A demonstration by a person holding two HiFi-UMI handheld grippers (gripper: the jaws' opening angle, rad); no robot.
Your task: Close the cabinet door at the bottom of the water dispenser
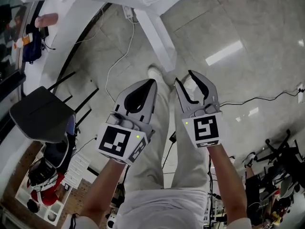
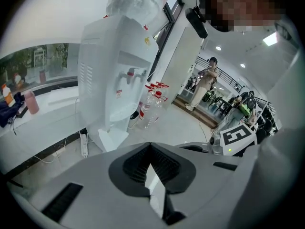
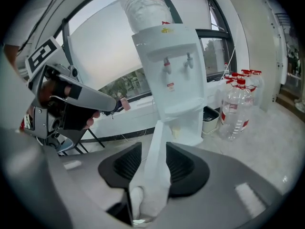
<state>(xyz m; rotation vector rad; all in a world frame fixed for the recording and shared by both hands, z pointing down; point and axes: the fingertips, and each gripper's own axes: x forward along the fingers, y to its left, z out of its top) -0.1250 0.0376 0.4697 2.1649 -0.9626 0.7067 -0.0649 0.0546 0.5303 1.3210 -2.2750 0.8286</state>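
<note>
The white water dispenser stands ahead with a water bottle on top. Its bottom cabinet door stands swung out towards me as a narrow white panel, edge-on in the right gripper view and low at the dispenser's foot in the left gripper view. My right gripper is open, nothing between its jaws, the door's edge showing through the gap well beyond them. My left gripper is shut and empty, its tips meeting. Both hang above the floor, short of the door.
Several large water bottles and a small bin stand right of the dispenser. A power strip with cables lies on the floor to its left. A black chair stands at my left. A person stands far off.
</note>
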